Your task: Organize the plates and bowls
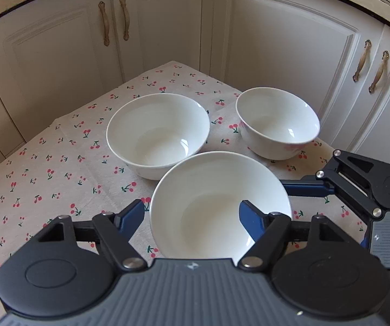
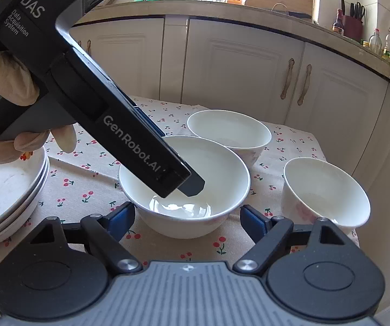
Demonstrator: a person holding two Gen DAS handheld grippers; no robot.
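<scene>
The nearest bowl (image 1: 219,206) stands upright, mouth up, on the cherry-print table (image 1: 59,168); being round, it has no long axis. The left gripper (image 1: 192,217) straddles its near wall, one finger inside, one outside, apparently to pinch it; whether the jaws press yet I cannot tell. The right gripper (image 2: 186,217) stands open before that bowl. Two more bowls (image 1: 158,133) wait behind, plates (image 2: 7,193) stacked aside.
</scene>
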